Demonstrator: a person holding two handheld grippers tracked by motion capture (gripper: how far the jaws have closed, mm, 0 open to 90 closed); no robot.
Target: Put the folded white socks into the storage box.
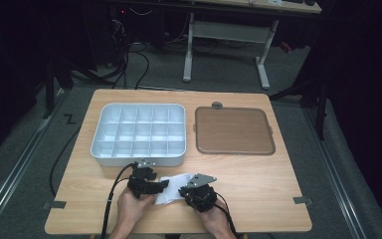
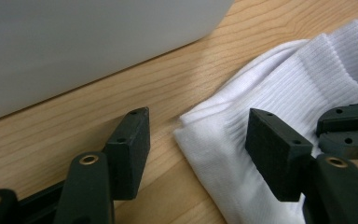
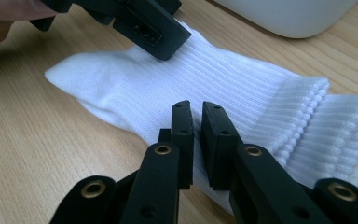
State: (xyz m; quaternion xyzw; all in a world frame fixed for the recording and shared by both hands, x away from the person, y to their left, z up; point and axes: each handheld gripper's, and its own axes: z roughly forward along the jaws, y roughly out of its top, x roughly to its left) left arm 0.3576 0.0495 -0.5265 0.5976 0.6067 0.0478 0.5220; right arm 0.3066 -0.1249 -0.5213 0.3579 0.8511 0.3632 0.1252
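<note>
Black jaws of the right hand-held gripper (image 3: pixel 196 140) are pinched nearly shut on the white sock (image 3: pixel 223 88), lying on the tabletop (image 1: pixel 258 174) before the divided tray (image 1: pixel 138 133). Left hand-held gripper (image 2: pixel 196 135) stands open astride its edge. Folding looks barely begun.

White compartment tray (image 1: pixel 138 133) beside brown lidded tray (image 1: pixel 234 130), wooden table (image 1: pixel 258 184), grey floor (image 1: pixel 348 164).

Sock (image 1: pixel 175 188) flat on bench (image 1: pixel 258 184) between left gripper (image 1: pixel 151 186) and right gripper (image 1: pixel 191 191), compartment tray (image 1: pixel 138 133) on bench just beyond left gripper, flat lid (image 1: pixel 234 130) beside tray, beyond right gripper.
</note>
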